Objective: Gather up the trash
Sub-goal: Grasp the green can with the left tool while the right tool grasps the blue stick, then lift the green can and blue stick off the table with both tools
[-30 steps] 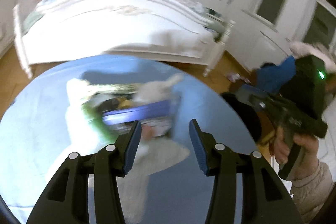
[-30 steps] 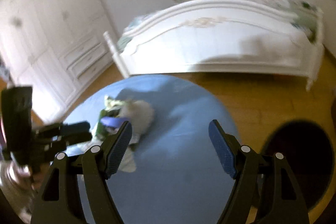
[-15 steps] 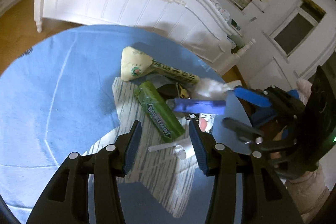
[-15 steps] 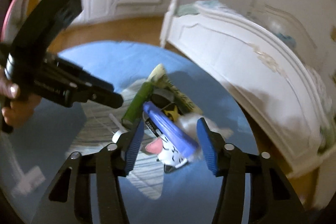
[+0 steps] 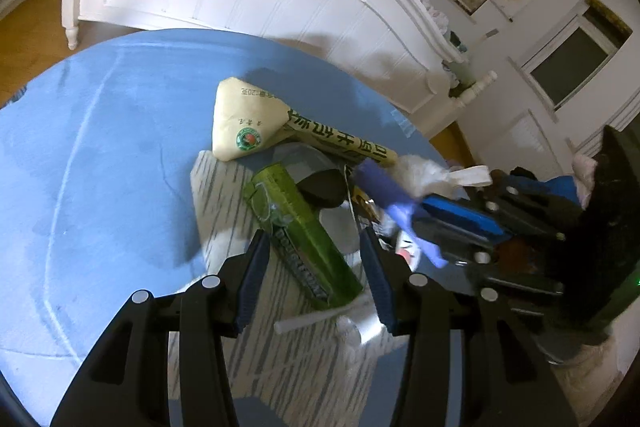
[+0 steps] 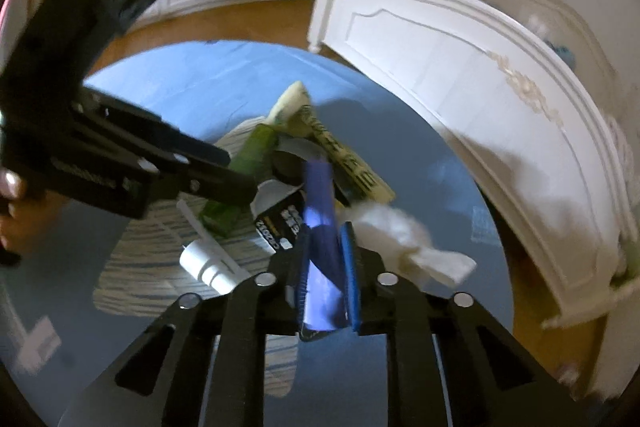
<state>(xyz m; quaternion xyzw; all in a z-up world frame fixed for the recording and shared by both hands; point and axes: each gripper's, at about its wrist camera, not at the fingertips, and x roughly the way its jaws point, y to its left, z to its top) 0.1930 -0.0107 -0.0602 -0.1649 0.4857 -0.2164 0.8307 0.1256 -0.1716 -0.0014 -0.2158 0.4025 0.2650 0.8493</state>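
**Two grippers work a trash pile on a round blue table**

The right gripper point(image 6: 326, 267) has its jaws pressed together on a purple-blue wrapper point(image 6: 318, 195), pinching its near end while the far end reaches over the pile. The left gripper point(image 5: 312, 271) is spread wide, its fingers straddling a green gum pack point(image 5: 304, 235) that lies on a striped paper sheet point(image 5: 224, 211). A cream triangular packet point(image 5: 244, 123) sits farther back; a crumpled white tissue point(image 6: 388, 223) lies right of the wrapper, and a white plastic tube point(image 6: 204, 263), possibly a straw piece, lies near left. To grip well, lower the left fingers evenly along the pack's long sides before closing, and lift the wrapper straight up so nothing snags.
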